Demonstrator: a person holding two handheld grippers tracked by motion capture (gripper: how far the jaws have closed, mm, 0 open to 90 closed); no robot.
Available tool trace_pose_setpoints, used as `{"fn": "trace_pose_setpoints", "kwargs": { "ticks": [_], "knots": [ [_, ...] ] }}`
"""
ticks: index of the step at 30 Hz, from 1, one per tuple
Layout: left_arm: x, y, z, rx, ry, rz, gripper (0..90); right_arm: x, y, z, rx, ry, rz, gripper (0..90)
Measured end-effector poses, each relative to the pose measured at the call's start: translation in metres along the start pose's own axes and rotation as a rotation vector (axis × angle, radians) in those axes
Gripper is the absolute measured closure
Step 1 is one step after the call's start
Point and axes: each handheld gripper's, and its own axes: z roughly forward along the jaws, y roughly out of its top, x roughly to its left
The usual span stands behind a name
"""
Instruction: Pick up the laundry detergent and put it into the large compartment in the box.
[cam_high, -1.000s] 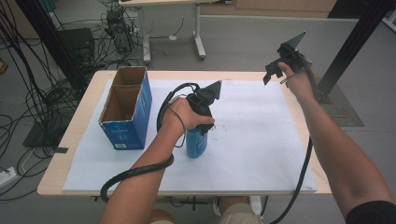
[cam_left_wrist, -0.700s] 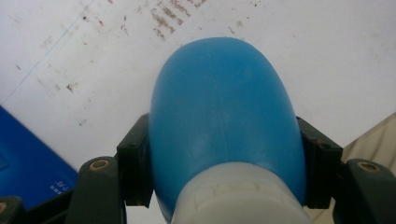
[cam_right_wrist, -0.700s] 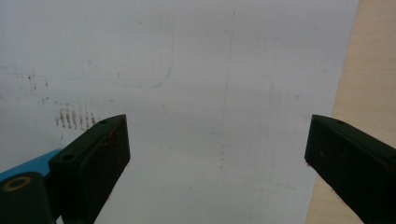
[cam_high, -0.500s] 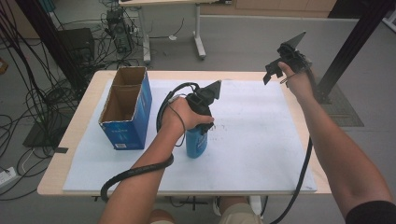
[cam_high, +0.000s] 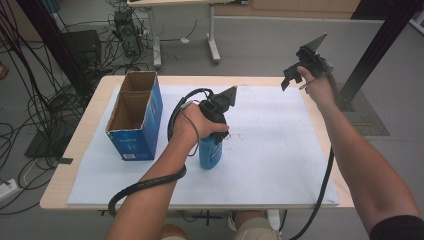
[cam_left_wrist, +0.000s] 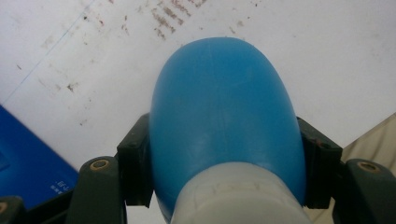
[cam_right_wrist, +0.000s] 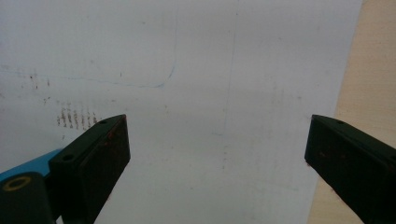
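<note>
A blue bottle (cam_high: 210, 154) with a white cap stands upright on the white sheet (cam_high: 270, 150) near the middle of the table. My left gripper (cam_high: 214, 135) comes down on it from above and is shut on it. In the left gripper view the black pads (cam_left_wrist: 135, 168) press both sides of the bottle (cam_left_wrist: 224, 107) just below the white cap. My right gripper (cam_high: 296, 70) is held up over the far right corner of the table. Its jaws stand wide open in the right gripper view (cam_right_wrist: 217, 158), with bare sheet between them.
An open-topped blue cardboard box (cam_high: 135, 112) stands on the sheet left of the bottle, its blue side (cam_left_wrist: 28, 163) close by. The wooden table edge (cam_high: 325, 130) runs along the right. Cables (cam_high: 30, 115) lie on the floor at left; a black post (cam_high: 372, 50) rises at right.
</note>
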Motion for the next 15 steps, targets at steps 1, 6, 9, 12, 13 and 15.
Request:
{"fn": "trace_pose_setpoints", "kwargs": {
  "ticks": [1, 6, 9, 12, 13, 15],
  "knots": [
    [-0.0003, 0.0006, 0.0001, 0.002, 0.001, -0.002, 36.2, 0.0001, 0.0000, 0.0001, 0.000, 0.000, -0.001, 6.5],
    [0.0009, 0.0005, -0.0001, 0.001, -0.001, 0.000, 36.2, 0.0010, 0.0003, 0.0005, 0.000, -0.001, -0.002, 6.5],
    [0.0011, 0.0004, -0.0003, 0.001, 0.000, 0.004, 36.2, 0.0012, 0.0005, 0.0009, 0.000, -0.002, -0.002, 6.5],
    [0.0012, -0.0006, -0.0002, -0.003, -0.001, 0.002, 36.2, 0.0018, 0.0008, 0.0012, 0.001, -0.003, -0.003, 6.5],
    [0.0011, -0.0007, -0.0001, -0.003, -0.001, 0.001, 36.2, 0.0019, 0.0008, 0.0012, 0.001, -0.002, -0.003, 6.5],
    [0.0003, -0.0004, 0.0000, -0.003, 0.002, 0.000, 36.3, 0.0023, 0.0007, 0.0012, 0.000, -0.004, -0.005, 6.5]
  ]
}}
